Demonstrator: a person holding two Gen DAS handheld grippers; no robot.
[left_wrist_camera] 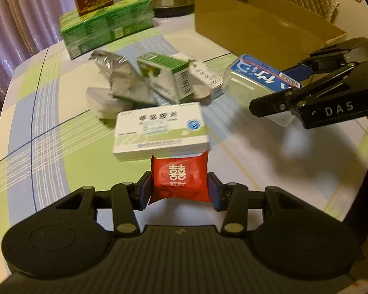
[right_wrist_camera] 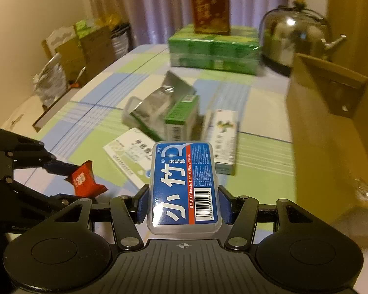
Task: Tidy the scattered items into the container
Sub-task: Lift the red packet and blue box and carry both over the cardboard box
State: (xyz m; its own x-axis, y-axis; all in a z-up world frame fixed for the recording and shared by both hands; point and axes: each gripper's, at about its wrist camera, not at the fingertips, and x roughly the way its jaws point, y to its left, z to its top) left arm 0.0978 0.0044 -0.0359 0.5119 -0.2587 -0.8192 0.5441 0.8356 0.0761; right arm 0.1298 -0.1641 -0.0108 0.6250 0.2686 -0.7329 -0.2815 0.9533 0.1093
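Red candy packet [left_wrist_camera: 180, 180] is sitting clamped between the blue pads of the left gripper [left_wrist_camera: 179, 191], raised over the checked tablecloth [left_wrist_camera: 49, 127]. Right gripper [right_wrist_camera: 183, 203] is pinching a clear dental floss pick box [right_wrist_camera: 182, 188] with a blue label, jaws closed against its sides. Cardboard box [right_wrist_camera: 331, 132] is standing open at the right of the table. White medicine box [left_wrist_camera: 160, 129], green carton [left_wrist_camera: 170, 76] and a crumpled foil pouch [left_wrist_camera: 120, 73] are lying loose mid-table, apart from the cardboard box.
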